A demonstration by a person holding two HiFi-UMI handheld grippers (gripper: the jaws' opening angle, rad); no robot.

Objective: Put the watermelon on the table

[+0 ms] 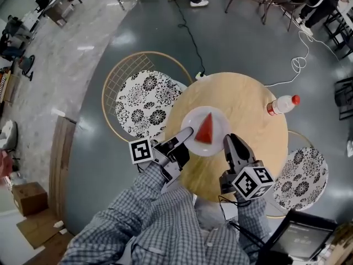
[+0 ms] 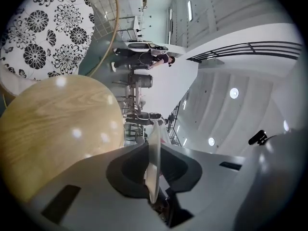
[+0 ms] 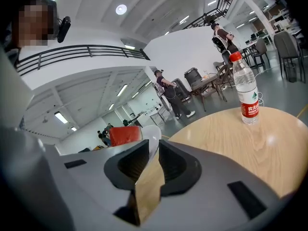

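A red watermelon wedge (image 1: 206, 129) lies on a white plate (image 1: 194, 120) over the near part of the round wooden table (image 1: 248, 109). My left gripper (image 1: 189, 131) is shut on the plate's left rim; in the left gripper view the plate (image 2: 154, 158) shows edge-on between the pads. My right gripper (image 1: 227, 141) is shut on the plate's right rim. In the right gripper view the white rim (image 3: 153, 139) enters the narrow gap, and the watermelon (image 3: 125, 135) shows red behind it. Whether the plate rests on the tabletop I cannot tell.
A plastic water bottle (image 1: 282, 104) with a red cap stands at the table's right edge. Wire chairs with floral cushions stand to the left (image 1: 146, 101) and right (image 1: 302, 178). A white cable (image 1: 295, 65) lies on the floor. People sit at tables beyond.
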